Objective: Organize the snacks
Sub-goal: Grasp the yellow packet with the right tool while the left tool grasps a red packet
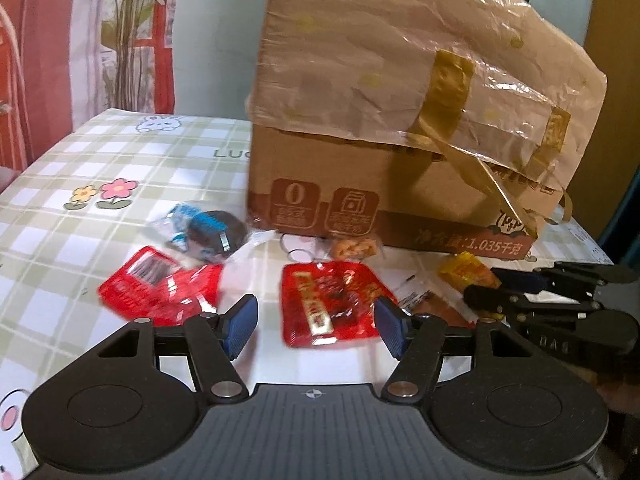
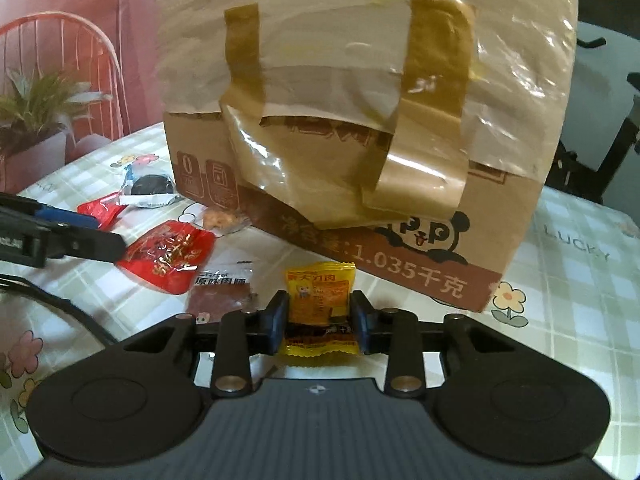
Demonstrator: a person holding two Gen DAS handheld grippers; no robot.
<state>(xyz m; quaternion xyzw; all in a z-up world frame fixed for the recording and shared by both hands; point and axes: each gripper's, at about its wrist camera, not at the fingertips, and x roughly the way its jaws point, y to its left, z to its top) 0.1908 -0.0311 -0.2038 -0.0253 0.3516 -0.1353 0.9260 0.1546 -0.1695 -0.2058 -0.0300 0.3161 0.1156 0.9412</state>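
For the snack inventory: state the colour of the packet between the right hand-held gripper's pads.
Yellow packet; right wrist view.

Box (image 2: 400, 208) sits at the back of the table (image 2: 580, 280); snack packets (image 1: 326, 304) lie scattered before it, nearer the front edge.
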